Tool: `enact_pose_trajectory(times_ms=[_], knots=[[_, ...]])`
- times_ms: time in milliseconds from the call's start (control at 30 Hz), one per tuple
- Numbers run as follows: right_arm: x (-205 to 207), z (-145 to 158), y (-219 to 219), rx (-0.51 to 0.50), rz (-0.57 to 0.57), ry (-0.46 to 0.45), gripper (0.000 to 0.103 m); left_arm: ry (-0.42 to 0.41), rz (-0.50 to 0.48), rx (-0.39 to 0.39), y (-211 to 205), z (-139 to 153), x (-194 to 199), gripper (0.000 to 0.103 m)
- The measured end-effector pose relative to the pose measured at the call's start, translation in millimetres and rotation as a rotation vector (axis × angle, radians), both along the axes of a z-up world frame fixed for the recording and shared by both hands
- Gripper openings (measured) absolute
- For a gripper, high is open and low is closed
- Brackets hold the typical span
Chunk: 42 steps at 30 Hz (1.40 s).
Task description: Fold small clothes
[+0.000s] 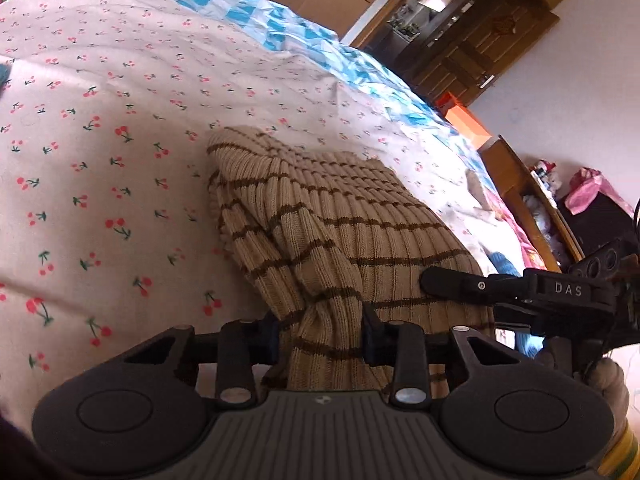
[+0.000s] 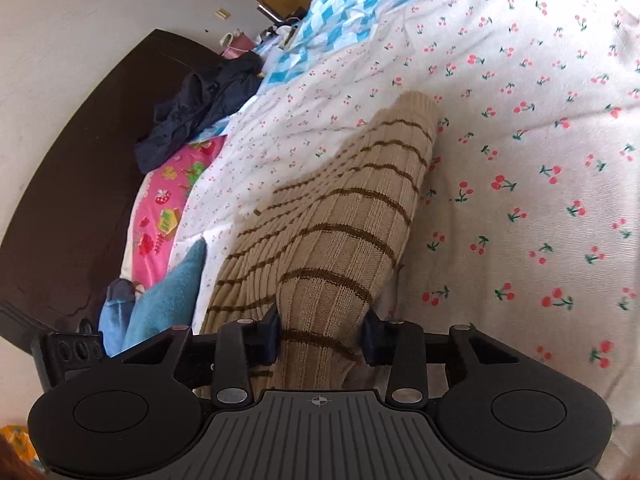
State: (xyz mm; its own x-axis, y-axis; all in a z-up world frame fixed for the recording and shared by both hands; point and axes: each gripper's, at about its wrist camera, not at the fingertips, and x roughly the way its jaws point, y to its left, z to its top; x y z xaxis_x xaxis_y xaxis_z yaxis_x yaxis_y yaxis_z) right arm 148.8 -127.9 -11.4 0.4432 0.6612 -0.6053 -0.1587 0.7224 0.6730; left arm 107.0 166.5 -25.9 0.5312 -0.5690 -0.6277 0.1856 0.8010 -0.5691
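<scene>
A beige ribbed sweater with thin brown stripes [image 1: 340,220] lies on a white bedsheet printed with cherries [image 1: 100,140]. In the left wrist view my left gripper [image 1: 322,338] is shut on a bunched fold of its near edge, the fabric puckered between the pads. A finger [image 1: 452,284] of the other gripper rests on the sweater just to the right. In the right wrist view the sweater [image 2: 352,220] runs away from me as a long folded strip, and my right gripper [image 2: 320,336] is shut on its near end, with knit filling the gap.
A blue-and-white checked quilt [image 1: 256,12] covers the far part of the bed. A teal cloth [image 2: 172,292], a pink pillow [image 2: 168,200] and a dark garment [image 2: 200,104] lie beside the dark headboard [image 2: 80,160]. An orange box [image 1: 468,120] stands past the bed.
</scene>
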Motion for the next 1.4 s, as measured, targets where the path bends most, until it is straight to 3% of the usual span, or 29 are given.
enact_pose_trajectory(times_ms=[67, 167, 267, 367, 500, 633, 733, 833, 900, 1100, 1267, 1400], knots=[[-20, 9, -12, -0.024, 0.002, -0.003, 0.037, 0.023, -0.029, 0.008, -13, -5, -15, 0.04], [-41, -5, -18, -0.158, 0.009, 0.049, 0.044, 0.021, -0.044, 0.192, -40, -18, -29, 0.042], [-51, -22, -20, -0.224, -0.02, 0.094, 0.045, -0.017, -0.036, 0.27, -52, -10, -38, 0.042], [-61, -8, -30, -0.176, -0.058, 0.045, 0.045, -0.067, -0.012, 0.312, -49, 9, -42, 0.043], [-70, 22, -36, -0.247, -0.105, -0.1, 0.046, -0.176, 0.019, 0.397, -52, 34, -45, 0.043], [-70, 35, -27, -0.258, -0.108, -0.202, 0.046, -0.215, 0.059, 0.389, -58, 41, -20, 0.043], [-62, 29, -6, -0.248, -0.042, -0.196, 0.044, -0.242, 0.086, 0.469, -68, 33, 9, 0.043], [-65, 16, 16, -0.259, 0.036, -0.19, 0.043, -0.169, 0.115, 0.511, -64, 14, 35, 0.046], [-65, 7, 29, -0.291, 0.08, -0.188, 0.043, -0.132, 0.126, 0.5, -57, 6, 43, 0.05], [-60, 8, 36, -0.288, 0.068, -0.166, 0.045, -0.123, 0.158, 0.505, -51, 10, 27, 0.054], [-88, 28, 26, -0.304, 0.066, -0.239, 0.045, -0.13, 0.144, 0.52, -54, 26, -1, 0.054], [-118, 31, 24, -0.271, 0.106, -0.22, 0.045, -0.117, 0.133, 0.524, -55, 31, -26, 0.054]])
